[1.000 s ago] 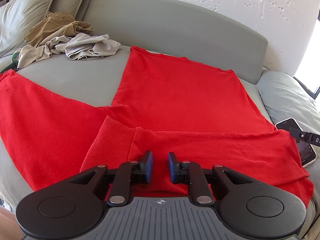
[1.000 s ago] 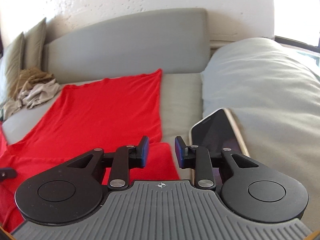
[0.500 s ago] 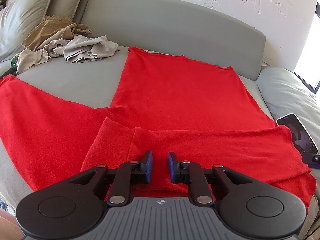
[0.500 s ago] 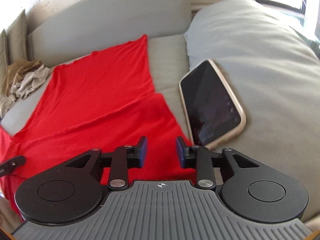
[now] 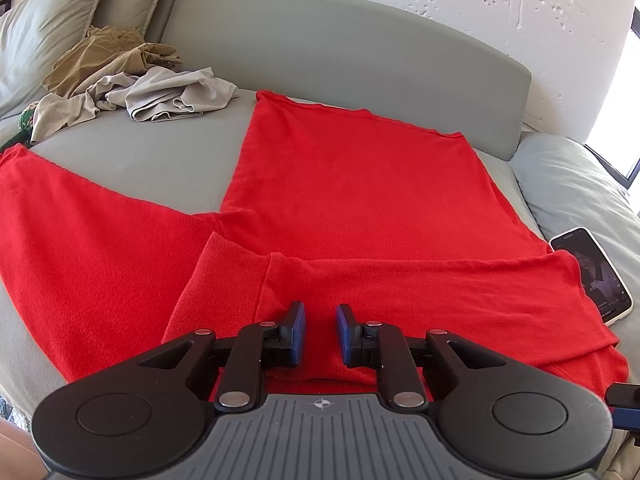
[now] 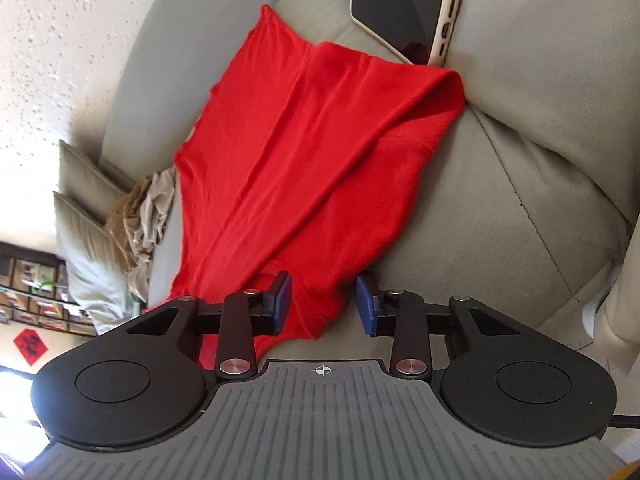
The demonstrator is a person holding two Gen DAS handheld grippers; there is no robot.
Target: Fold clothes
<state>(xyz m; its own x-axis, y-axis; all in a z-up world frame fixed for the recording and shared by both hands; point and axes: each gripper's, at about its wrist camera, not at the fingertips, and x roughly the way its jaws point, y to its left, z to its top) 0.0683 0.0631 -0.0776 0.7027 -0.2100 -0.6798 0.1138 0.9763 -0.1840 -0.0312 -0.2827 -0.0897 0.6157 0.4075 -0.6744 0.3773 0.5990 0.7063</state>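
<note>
Red garment point(image 5: 352, 184) spread flat on grey sofa point(image 5: 344, 60). Left gripper point(image 5: 320, 330) parted slightly over its folded near edge. Right gripper point(image 6: 322, 300), just narrowing, open around hem; phone point(image 6: 404, 4) at one o'clock.

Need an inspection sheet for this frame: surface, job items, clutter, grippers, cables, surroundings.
Surface: grey sofa seat, large cushion at its right end.
Job's things: red garment spread flat on the seat, near edge folded over into a band, one sleeve out to the left.
Clutter: phone face up beside the garment's right edge; pile of beige clothes at the back left.
Grippers: left gripper low over the folded band, narrow gap, grip unclear; right gripper rolled sideways, jaws just closing, garment's corner between them, pads not pressing.
Cables: dark cord at right gripper's edge.
Surroundings: white textured wall, two pillows, window.
</note>
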